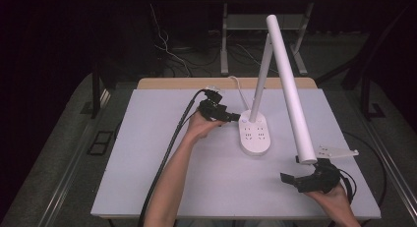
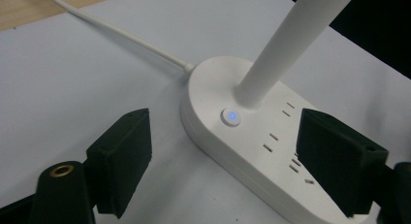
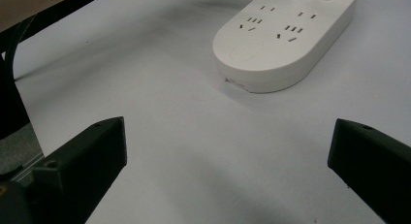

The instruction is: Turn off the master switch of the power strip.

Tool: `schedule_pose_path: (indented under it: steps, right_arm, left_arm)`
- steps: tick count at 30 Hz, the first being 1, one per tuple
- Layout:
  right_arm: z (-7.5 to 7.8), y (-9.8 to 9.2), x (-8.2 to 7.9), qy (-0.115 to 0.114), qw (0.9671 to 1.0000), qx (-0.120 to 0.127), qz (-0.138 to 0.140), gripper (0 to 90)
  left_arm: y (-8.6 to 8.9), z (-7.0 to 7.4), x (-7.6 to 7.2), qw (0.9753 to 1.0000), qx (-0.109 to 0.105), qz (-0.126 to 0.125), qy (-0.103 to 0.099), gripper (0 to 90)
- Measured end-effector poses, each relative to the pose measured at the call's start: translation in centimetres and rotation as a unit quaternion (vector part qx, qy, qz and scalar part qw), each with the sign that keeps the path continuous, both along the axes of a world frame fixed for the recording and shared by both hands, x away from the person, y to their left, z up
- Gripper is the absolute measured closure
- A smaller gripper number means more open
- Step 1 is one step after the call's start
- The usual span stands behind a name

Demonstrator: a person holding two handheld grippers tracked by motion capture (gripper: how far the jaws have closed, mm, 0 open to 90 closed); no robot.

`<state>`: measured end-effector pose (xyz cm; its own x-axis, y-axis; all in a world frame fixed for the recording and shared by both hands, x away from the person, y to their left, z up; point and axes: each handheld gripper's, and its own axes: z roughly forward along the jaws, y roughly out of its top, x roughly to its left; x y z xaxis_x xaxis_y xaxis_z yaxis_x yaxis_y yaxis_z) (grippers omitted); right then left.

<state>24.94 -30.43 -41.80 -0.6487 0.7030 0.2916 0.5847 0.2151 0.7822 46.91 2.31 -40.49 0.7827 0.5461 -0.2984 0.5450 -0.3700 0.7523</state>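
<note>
A white desk lamp stands mid-table on an oval base with several sockets on top. Its stem rises from the base and its long tube head slants down toward the near right. My left gripper is open right beside the base's far end. In the left gripper view the jaws straddle the base, and a round button glows blue at the foot of the stem. My right gripper is open near the front right, under the tube's tip, with the base ahead of it.
The lamp's white cord runs from the base to the table's far edge. A thick black cable trails along the left forearm. A grey plate sits atop the right gripper. The white table ends close behind both hands.
</note>
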Motion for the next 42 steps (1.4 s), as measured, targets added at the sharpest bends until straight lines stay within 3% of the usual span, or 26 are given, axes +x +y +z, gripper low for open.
schedule_pose_path:
  steps: [4, 5, 6, 11, 14, 16, 19, 42]
  right_arm:
    - [0.0, 0.0, 0.0, 0.0, 1.0, -0.001, 0.0, 0.0]
    - [0.0, 0.0, 0.0, 0.0, 1.0, -0.001, 0.001, 0.0]
    - [0.0, 0.0, 0.0, 0.001, 1.0, -0.001, 0.001, 0.0]
    - [0.0, 0.0, 0.1, 0.001, 1.0, -0.001, 0.001, 0.0]
    - [0.0, 0.0, 0.1, 0.001, 1.0, 0.0, 0.001, 0.0]
    - [0.0, 0.0, 0.1, 0.0, 1.0, -0.001, 0.002, 0.0]
    - [0.0, 0.0, 0.1, 0.0, 1.0, 0.0, 0.003, 0.0]
    - [0.0, 0.0, 0.2, 0.003, 1.0, -0.001, 0.004, 0.0]
  left_arm:
    - [-0.2, -0.2, 0.1, 0.9999, -0.01, 0.009, 0.001, 25.8]
    - [-0.4, -0.3, 0.0, 0.9996, -0.021, 0.018, 0.005, 28.1]
    - [-0.4, -0.3, 0.1, 0.9998, -0.015, 0.01, 0.004, 29.9]
    - [-1.0, -0.6, 0.0, 0.9994, -0.03, 0.013, 0.008, 39.2]
    - [-1.2, -0.7, 0.2, 0.9998, -0.019, 0.0, 0.007, 44.8]
    - [-1.6, -0.8, 0.2, 0.9995, -0.028, 0.006, 0.01, 46.0]
    - [-1.7, -0.9, 0.4, 0.9998, -0.011, -0.015, 0.003, 49.5]
    - [-4.3, -1.8, 0.3, 0.9998, 0.009, -0.019, 0.005, 82.7]
